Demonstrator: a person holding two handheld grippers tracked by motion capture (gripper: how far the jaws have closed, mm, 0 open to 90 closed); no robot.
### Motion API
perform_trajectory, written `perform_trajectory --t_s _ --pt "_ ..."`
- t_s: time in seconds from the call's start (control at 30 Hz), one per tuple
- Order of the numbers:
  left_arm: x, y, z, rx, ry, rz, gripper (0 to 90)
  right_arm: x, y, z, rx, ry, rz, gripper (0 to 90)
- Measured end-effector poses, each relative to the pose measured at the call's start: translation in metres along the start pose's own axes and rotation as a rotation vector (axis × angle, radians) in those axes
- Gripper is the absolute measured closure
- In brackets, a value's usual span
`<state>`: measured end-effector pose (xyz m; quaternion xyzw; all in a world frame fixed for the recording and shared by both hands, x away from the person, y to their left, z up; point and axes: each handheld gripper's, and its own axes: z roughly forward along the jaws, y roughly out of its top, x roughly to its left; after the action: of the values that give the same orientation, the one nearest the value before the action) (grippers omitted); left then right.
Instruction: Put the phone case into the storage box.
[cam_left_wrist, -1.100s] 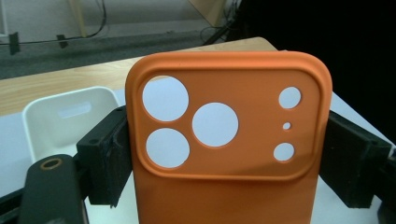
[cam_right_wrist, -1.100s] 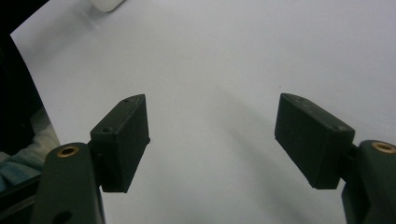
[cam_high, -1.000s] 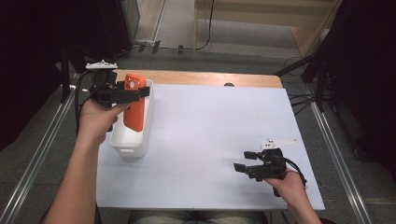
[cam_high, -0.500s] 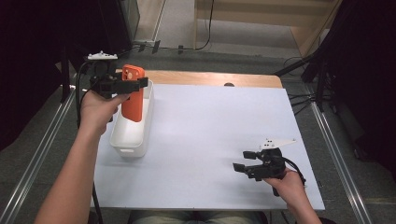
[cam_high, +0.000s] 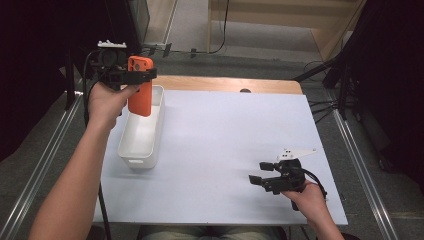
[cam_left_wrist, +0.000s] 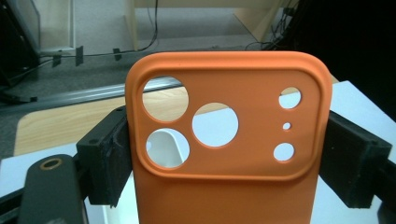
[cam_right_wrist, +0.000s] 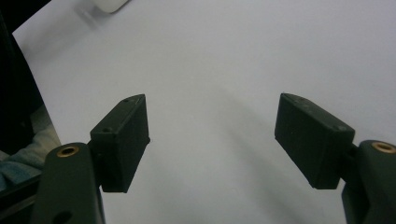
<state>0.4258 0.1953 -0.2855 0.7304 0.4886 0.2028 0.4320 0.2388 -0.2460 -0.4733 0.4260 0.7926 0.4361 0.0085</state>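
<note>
- Holding the orange phone case (cam_high: 140, 90) upright above the white bin (cam_high: 142, 131), our left gripper (cam_high: 134, 76) clamps it on both sides.
- We keep our right gripper (cam_high: 264, 174) wide apart, low over the table (cam_high: 225, 135).

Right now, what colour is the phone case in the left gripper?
Orange; the phone case shows best in the left gripper view.

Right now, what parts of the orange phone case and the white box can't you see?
- Phone case, left gripper view: its lower part is cut off by the bottom edge, and the left gripper covers its sides.
- White bin, high view: the case hangs in front of its far end, hiding the floor there.
- White bin, right gripper view: just a corner, cut off by the top edge.
</note>
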Motion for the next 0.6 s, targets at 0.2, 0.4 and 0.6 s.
perform_trajectory --t_s 0.2,0.4,0.6 --pt "0.005 0.012 0.007 -0.034 0.024 -0.024 15.4 0.001 0.000 -0.001 -0.009 0.003 -0.009 25.1" --pt "0.008 0.018 0.016 -0.040 0.031 -0.012 15.3 0.002 -0.002 -0.002 -0.011 0.005 0.003 25.1" --pt "0.014 0.024 0.032 -0.076 0.076 -0.039 15.4 0.003 -0.003 -0.006 -0.023 -0.007 0.003 25.1"
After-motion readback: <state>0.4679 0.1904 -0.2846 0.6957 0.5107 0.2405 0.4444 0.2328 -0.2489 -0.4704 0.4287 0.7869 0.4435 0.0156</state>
